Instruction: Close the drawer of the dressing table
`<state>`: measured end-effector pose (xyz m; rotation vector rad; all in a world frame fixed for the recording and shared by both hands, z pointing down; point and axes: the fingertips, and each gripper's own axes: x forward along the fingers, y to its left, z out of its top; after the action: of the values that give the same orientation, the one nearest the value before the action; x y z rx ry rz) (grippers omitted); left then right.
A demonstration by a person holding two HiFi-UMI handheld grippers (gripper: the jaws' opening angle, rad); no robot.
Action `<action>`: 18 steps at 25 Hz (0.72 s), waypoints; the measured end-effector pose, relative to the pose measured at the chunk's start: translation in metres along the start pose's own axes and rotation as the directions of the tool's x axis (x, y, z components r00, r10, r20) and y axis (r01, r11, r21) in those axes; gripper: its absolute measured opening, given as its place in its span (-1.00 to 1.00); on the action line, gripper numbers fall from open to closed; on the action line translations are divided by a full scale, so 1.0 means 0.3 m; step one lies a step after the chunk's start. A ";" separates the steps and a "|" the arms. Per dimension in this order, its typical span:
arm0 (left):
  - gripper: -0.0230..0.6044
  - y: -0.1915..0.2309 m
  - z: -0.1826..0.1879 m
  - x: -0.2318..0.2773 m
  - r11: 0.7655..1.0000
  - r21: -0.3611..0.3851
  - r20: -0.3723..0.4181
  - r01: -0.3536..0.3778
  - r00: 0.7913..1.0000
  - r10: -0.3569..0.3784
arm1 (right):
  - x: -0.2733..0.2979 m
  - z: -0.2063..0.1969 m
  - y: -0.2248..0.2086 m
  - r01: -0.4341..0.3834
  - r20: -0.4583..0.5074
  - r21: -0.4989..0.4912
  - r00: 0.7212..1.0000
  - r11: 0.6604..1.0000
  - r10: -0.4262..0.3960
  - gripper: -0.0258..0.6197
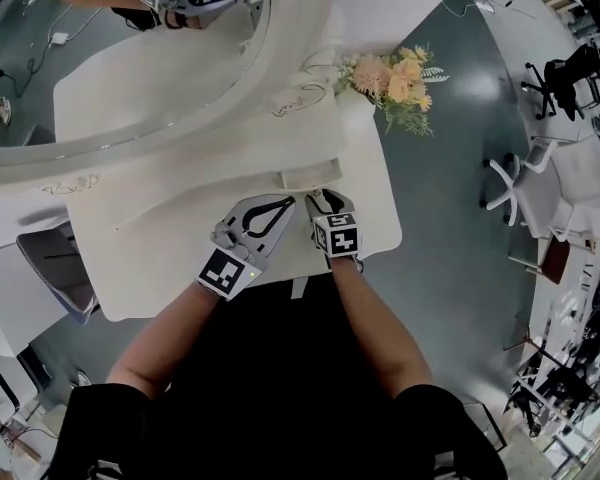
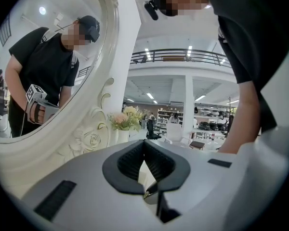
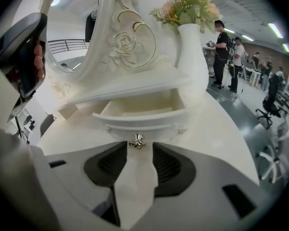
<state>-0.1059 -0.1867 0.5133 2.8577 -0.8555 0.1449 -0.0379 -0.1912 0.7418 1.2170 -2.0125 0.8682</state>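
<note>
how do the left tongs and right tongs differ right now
The grey left tongs are shut, tips meeting; the grey right tongs stand open. The left tongs face past the white carved mirror frame; the right tongs aim at the silver knob of the open white drawer. Both hold nothing.

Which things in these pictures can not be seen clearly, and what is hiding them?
Rear of the drawer: right gripper view, the shelf above covers it.
The drawer knob: head view, the right gripper covers it.
The vase: head view, the flowers hide it.
</note>
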 end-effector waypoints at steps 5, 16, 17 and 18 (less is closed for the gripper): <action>-0.95 0.008 -0.005 -0.007 1.000 -0.005 -0.002 -0.011 1.000 0.010 | 0.014 0.004 0.007 0.000 -0.010 0.010 1.000 1.000 0.000 -0.56; -0.95 0.013 -0.002 -0.006 1.000 -0.015 -0.004 -0.028 1.000 0.028 | 0.011 0.003 0.012 -0.009 -0.028 0.030 1.000 0.999 0.010 -0.60; -0.95 0.013 -0.003 -0.005 0.999 -0.016 -0.004 -0.028 1.000 0.028 | 0.014 0.006 0.011 -0.009 -0.028 0.032 1.000 0.999 0.010 -0.60; -0.95 0.014 -0.003 -0.004 1.000 -0.013 -0.003 -0.028 1.000 0.028 | 0.016 0.009 0.010 -0.010 -0.027 0.034 1.000 0.999 0.011 -0.60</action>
<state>-0.1092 -0.1892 0.5145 2.8341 -0.8928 0.1461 -0.0428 -0.1947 0.7432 1.2083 -1.9915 0.9223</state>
